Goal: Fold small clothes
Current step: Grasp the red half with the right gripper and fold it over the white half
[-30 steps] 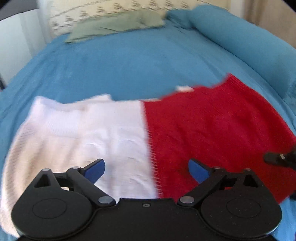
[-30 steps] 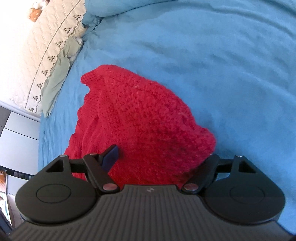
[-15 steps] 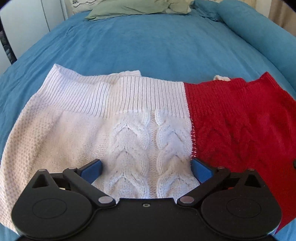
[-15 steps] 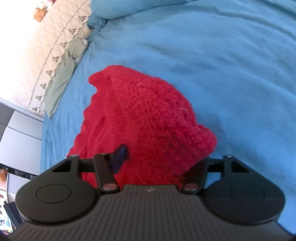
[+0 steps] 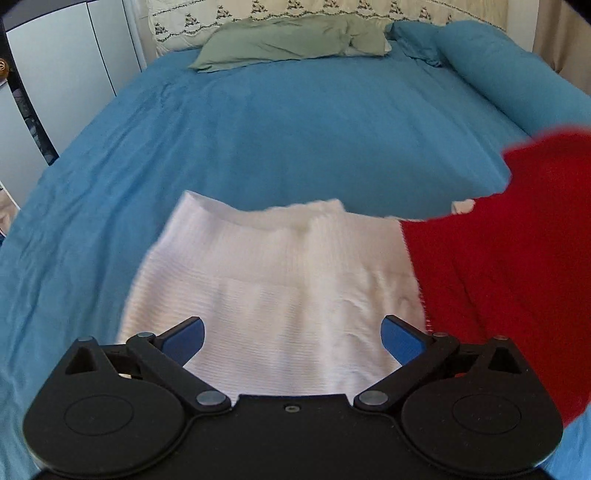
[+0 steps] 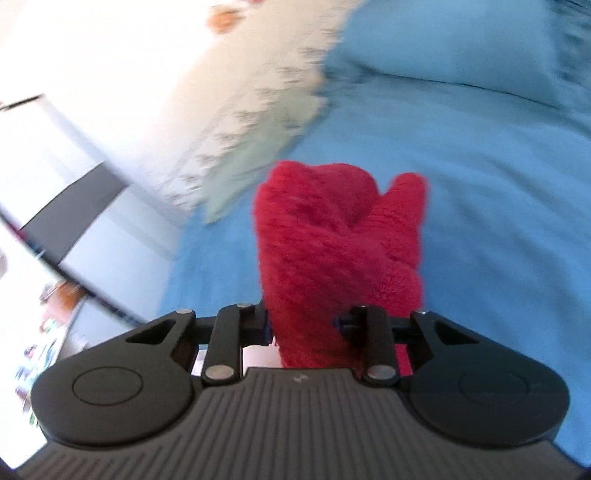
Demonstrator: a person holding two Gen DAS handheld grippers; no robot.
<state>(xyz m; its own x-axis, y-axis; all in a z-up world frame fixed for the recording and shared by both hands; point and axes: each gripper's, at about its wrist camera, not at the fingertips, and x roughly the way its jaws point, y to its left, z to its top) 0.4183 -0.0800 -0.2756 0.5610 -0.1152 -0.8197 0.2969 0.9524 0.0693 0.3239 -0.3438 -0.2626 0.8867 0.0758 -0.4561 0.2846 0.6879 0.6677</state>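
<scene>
A small knitted sweater, half white (image 5: 280, 280) and half red (image 5: 517, 251), lies on the blue bedspread (image 5: 295, 147). My left gripper (image 5: 292, 338) is open just above the white half, its blue fingertips (image 5: 184, 338) apart. My right gripper (image 6: 301, 325) is shut on a bunch of the red knit (image 6: 340, 236) and holds it up off the bed. In the left wrist view the red half rises at the right edge.
A green pillow (image 5: 291, 42) and a patterned cream headboard cover (image 5: 332, 11) are at the far end of the bed. A blue bolster (image 5: 517, 77) runs along the right side. White wardrobe doors (image 5: 55, 74) stand to the left.
My right gripper has closed on the red knit and lifted it, swinging up fast. My left gripper has pulled back and tilted up; the red half now rises off the bed.
</scene>
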